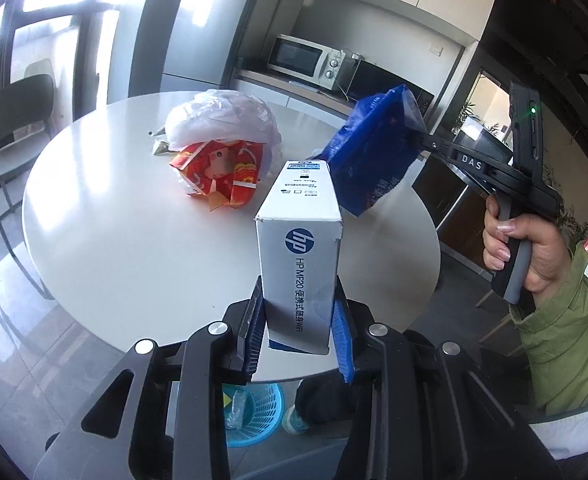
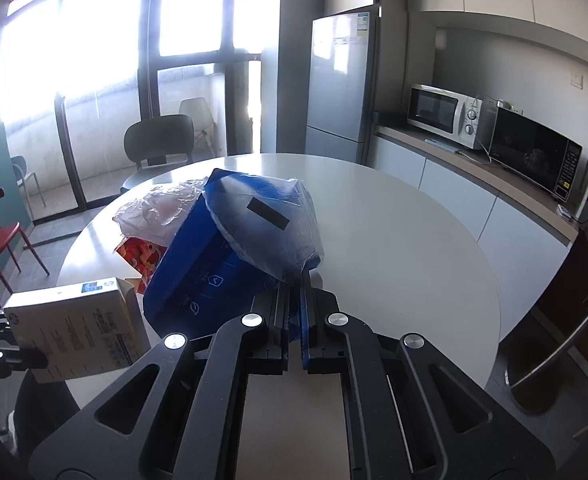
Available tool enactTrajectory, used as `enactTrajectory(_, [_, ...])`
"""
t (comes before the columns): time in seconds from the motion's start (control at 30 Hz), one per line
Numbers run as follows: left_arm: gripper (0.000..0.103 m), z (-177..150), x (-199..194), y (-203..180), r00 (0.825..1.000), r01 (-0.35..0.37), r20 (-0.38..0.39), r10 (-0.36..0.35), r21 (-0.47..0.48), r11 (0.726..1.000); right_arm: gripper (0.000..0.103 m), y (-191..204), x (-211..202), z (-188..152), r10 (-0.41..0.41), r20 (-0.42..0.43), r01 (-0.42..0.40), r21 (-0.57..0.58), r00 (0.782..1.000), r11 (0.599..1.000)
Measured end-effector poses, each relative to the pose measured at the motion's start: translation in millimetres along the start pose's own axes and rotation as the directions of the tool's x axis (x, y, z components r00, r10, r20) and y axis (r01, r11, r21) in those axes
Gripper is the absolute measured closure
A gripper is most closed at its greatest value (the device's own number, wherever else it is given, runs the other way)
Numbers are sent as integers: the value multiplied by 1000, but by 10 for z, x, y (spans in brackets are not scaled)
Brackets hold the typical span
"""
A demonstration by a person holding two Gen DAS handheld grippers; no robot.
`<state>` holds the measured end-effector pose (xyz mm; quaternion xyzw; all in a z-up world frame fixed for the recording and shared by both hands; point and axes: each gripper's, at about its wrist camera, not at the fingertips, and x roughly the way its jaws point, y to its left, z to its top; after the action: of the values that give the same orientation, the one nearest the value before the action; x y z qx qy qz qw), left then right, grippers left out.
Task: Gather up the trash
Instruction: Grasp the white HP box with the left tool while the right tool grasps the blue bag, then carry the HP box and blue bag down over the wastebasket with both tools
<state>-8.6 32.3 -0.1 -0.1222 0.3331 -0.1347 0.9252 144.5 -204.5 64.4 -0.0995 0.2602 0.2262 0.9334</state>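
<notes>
The left gripper (image 1: pixel 298 320) is clamped on a white rectangular cardboard box with a blue round logo (image 1: pixel 300 248), its blue-padded fingers (image 1: pixel 342 332) pressing the two long side faces near the box's lower end. In the left wrist view the box's long axis runs straight away from the fingers toward the centre of the frame, and it is held clear above the round white table (image 1: pixel 114 220). The right gripper (image 2: pixel 294 280) has its fingers pressed together on the edge of a crumpled blue plastic bag with a clear film panel (image 2: pixel 230 240). The bag fans out ahead of the fingertips toward the upper left of the right wrist view, and it too appears lifted off the tabletop.

The relation that matters next is vertical. A light-blue slotted plastic basket (image 1: pixel 250 412) shows at the bottom centre of the left wrist view, below the near table edge and just beneath the left gripper, so the left hand looks nearer to it. The box would probably go down end first.

Still on the table, at upper left of that view, lie a red and orange printed paper wrapper (image 1: pixel 222 172) and a translucent white plastic bag (image 1: pixel 222 120) resting on top of it.
</notes>
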Motion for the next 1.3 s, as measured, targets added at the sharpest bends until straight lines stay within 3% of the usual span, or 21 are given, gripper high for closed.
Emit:
enactTrajectory(0.3, [74, -21, -255, -67, 994, -94, 48, 94, 0, 996, 100, 35, -611, -238, 6, 35, -7, 35, 999, 999])
enactTrajectory(0.47, [74, -110, -367, -99, 992, -117, 53, 116, -1, 993, 100, 147, -893, -488, 38, 9, -38, 27, 999, 999])
enactTrajectory(0.63, [74, -222, -465, -117, 995, -96, 40, 96, 0, 995, 100, 269, -1079, -733, 54, -29, -53, 17, 998, 998])
enactTrajectory(0.97, [74, -566, -633, 28, 995, -84, -54, 81, -54, 995, 100, 405, -1511, -1142, 76, -63, -74, 27, 995, 997])
enactTrajectory(1.3, [74, -984, -406, 197, 975, -122, -194, 110, -48, 991, 100, 593, -1351, -1623, 111, -206, -108, 28, 972, 994])
